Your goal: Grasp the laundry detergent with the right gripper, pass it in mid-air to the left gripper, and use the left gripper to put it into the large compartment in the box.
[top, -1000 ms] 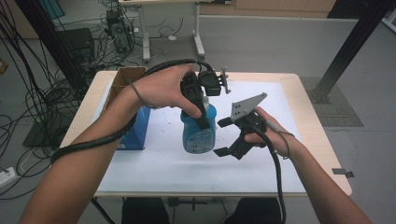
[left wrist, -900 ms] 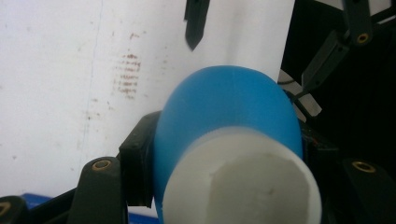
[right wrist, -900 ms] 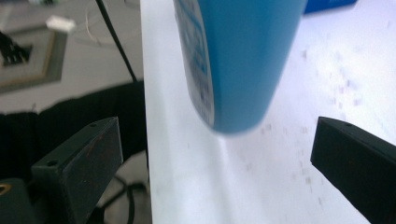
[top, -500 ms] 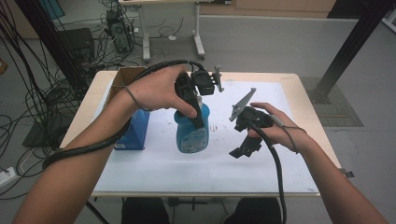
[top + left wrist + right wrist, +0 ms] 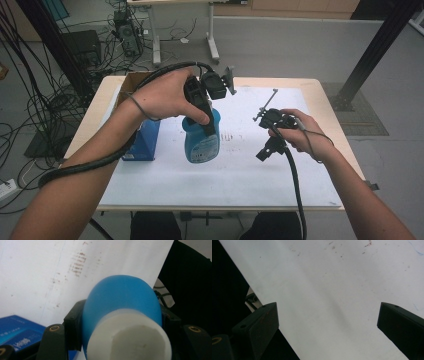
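The left claw (image 5: pixel 206 131) is clamped around the neck of a blue plastic bottle (image 5: pixel 202 142), its jaws pressing on both sides just below the white top, as the left claw's own view shows (image 5: pixel 122 322). The bottle stands upright near the middle of the white tabletop (image 5: pixel 240 175), just right of a blue box (image 5: pixel 145 142) that sits by the tabletop's left edge. The right claw (image 5: pixel 265 152) hangs over the tabletop well right of the bottle, jaws spread wide with nothing between them (image 5: pixel 328 322). Faint brown specks mark the white surface beside the bottle.
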Motion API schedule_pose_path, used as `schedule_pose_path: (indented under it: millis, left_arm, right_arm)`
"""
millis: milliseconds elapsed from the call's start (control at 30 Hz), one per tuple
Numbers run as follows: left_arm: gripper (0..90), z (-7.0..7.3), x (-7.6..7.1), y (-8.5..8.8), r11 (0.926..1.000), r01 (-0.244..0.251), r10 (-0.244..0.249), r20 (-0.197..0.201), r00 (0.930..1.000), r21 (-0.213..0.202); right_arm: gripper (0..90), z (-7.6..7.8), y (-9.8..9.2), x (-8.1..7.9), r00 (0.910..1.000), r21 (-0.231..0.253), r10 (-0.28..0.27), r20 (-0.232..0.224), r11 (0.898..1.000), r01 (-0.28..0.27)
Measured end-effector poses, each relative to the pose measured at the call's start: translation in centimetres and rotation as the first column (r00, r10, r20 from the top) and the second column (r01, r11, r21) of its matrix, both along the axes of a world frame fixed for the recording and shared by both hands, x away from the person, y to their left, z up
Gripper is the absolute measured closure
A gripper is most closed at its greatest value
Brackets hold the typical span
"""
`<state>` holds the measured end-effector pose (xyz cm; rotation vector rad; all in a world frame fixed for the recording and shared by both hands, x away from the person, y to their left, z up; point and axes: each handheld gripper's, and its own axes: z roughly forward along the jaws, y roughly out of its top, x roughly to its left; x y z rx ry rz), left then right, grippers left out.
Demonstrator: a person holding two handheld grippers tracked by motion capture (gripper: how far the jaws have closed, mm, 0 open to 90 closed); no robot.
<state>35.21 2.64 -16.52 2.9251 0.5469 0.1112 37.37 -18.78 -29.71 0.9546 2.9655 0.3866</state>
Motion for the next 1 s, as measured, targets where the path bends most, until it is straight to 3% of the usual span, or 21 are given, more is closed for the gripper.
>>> schedule_pose_path:
  millis: [267,567,867,1000]
  left_arm:
    - [37.7,1.2,0.3,0.7,0.9976,-0.067,0.067,0.012,0.9977,-0.015]
    - [37.7,2.9,1.1,1.5,0.9881,-0.149,0.150,0.014,0.9886,-0.037]
    - [37.6,5.9,2.2,2.5,0.9663,-0.254,0.256,0.045,0.9657,-0.043]
    - [37.7,7.4,2.7,3.2,0.9510,-0.304,0.307,0.063,0.9495,-0.056]
  right_arm:
    - [3.6,-0.4,0.0,0.3,0.9986,-0.025,-0.044,0.029,0.999,0.045]
    - [3.8,-0.6,0.3,0.3,0.9981,-0.037,-0.035,0.050,0.999,0.037]
    - [3.9,-1.0,0.7,0.3,0.9983,-0.048,-0.030,0.051,0.998,0.032]
    - [3.8,-1.0,0.9,0.4,0.9977,-0.054,-0.040,0.054,0.998,0.043]
